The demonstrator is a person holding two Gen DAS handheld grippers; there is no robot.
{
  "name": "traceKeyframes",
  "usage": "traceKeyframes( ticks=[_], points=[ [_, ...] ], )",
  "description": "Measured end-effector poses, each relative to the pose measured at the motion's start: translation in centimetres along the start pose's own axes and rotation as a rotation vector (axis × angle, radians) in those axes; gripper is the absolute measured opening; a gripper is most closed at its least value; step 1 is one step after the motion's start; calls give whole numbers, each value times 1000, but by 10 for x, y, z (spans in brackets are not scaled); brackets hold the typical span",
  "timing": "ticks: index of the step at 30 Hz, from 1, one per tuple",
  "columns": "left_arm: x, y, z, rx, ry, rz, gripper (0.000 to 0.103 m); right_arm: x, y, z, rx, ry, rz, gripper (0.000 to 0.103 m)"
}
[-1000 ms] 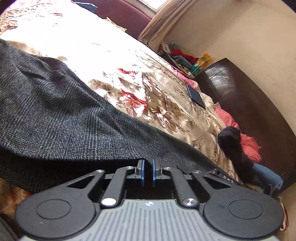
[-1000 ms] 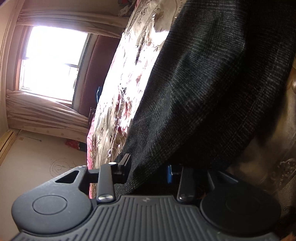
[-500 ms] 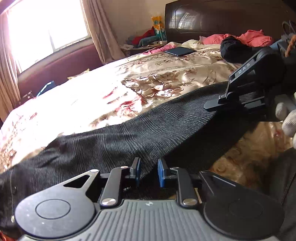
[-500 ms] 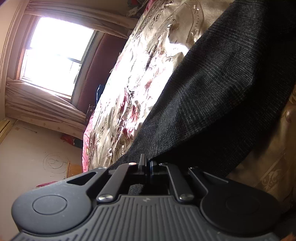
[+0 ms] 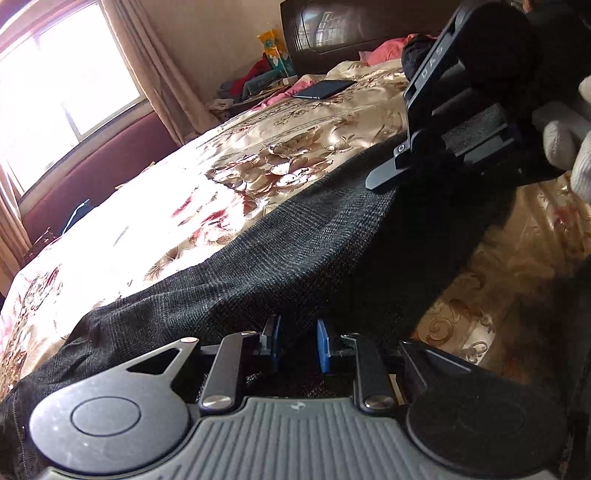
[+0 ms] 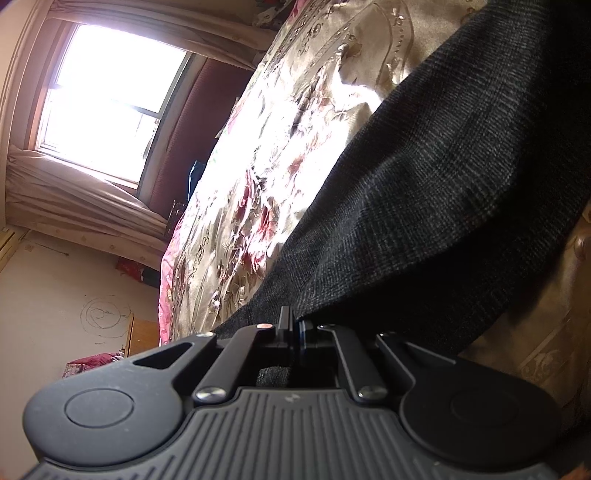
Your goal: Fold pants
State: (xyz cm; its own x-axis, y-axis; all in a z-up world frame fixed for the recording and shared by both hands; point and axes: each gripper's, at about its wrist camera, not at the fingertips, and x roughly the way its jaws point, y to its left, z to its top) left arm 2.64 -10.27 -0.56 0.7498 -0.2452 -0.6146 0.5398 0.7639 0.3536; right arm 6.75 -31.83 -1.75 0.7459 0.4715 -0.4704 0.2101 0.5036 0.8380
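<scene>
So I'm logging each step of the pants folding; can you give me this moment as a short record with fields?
garment: dark pants
surface: flowered bedspread
left hand-held gripper: jaws apart, cloth between the pads, not pressed
right hand-held gripper: shut on the pants edge
pants state: partly lifted at the right gripper's end
behind: phone lying on the bed

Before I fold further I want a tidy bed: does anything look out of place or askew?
The dark pants lie slanted across the floral bedspread, one end pinched up by the right gripper. A dark flat object lies near the headboard, by loose pink clothing. Nothing looks damaged.
</scene>
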Motion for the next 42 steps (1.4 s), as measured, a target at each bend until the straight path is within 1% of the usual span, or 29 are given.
traceKeyframes(
  ticks=[1,3,6,8,10,11,12,13,14,15,16,17,18,20,23,26,28,30,32,35,37,38,39,40,42],
  points=[
    [-2,-2,1,24,-10,7,35,1,0,1,1,-1,-2,5],
    [-11,-6,2,42,-50,-1,35,2,0,2,5,-3,1,5],
    [-6,-15,3,106,-50,44,36,3,-1,4,32,-1,18,5],
    [-2,-14,5,79,-39,19,38,2,2,5,34,4,32,5],
    [0,-14,4,87,-35,29,38,2,6,4,-1,8,19,5],
    [0,-9,4,59,-27,20,38,1,8,4,-34,6,-3,5],
    [2,-2,5,3,-14,2,37,2,8,2,-55,8,-19,5],
    [4,8,6,-64,0,-21,32,3,7,1,-62,13,-25,5],
    [5,17,7,-119,10,-40,26,4,4,0,-61,19,-33,5],
    [7,29,8,-191,15,-62,24,5,2,-1,-56,23,-37,5],
    [6,37,8,-238,9,-80,22,7,-2,-1,-43,25,-38,8],
    [5,43,7,-275,4,-90,21,8,-7,-1,-23,12,-49,10],
    [2,46,7,-288,-2,-96,21,8,-12,0,-7,-3,-57,11],
    [-2,48,7,-296,-12,-105,20,6,-24,4,44,-52,-75,17],
    [-6,49,8,-309,-15,-125,20,-2,-41,12,115,-138,-77,16],
    [-3,48,7,-312,-7,-135,20,-16,-48,21,126,-217,-102,16],
    [3,46,8,-285,3,-139,20,-27,-53,28,125,-261,-131,16],
    [6,40,8,-244,9,-128,20,-33,-60,35,140,-283,-150,16],
    [9,35,8,-221,14,-132,20,-34,-67,44,151,-283,-157,15],
    [16,28,9,-192,26,-130,20,-29,-68,51,168,-297,-136,15],
    [19,24,10,-166,22,-125,20,-32,-68,49,181,-319,-113,15],
    [19,25,12,-161,19,-130,20,-35,-66,48,165,-327,-117,10],
    [18,27,13,-170,15,-140,20,-37,-57,45,115,-329,-143,5],
    [17,29,14,-181,11,-150,20,-40,-48,45,72,-324,-163,5],
    [13,36,18,-198,-2,-162,20,-47,-25,53,-44,-307,-168,4]
  ],
)
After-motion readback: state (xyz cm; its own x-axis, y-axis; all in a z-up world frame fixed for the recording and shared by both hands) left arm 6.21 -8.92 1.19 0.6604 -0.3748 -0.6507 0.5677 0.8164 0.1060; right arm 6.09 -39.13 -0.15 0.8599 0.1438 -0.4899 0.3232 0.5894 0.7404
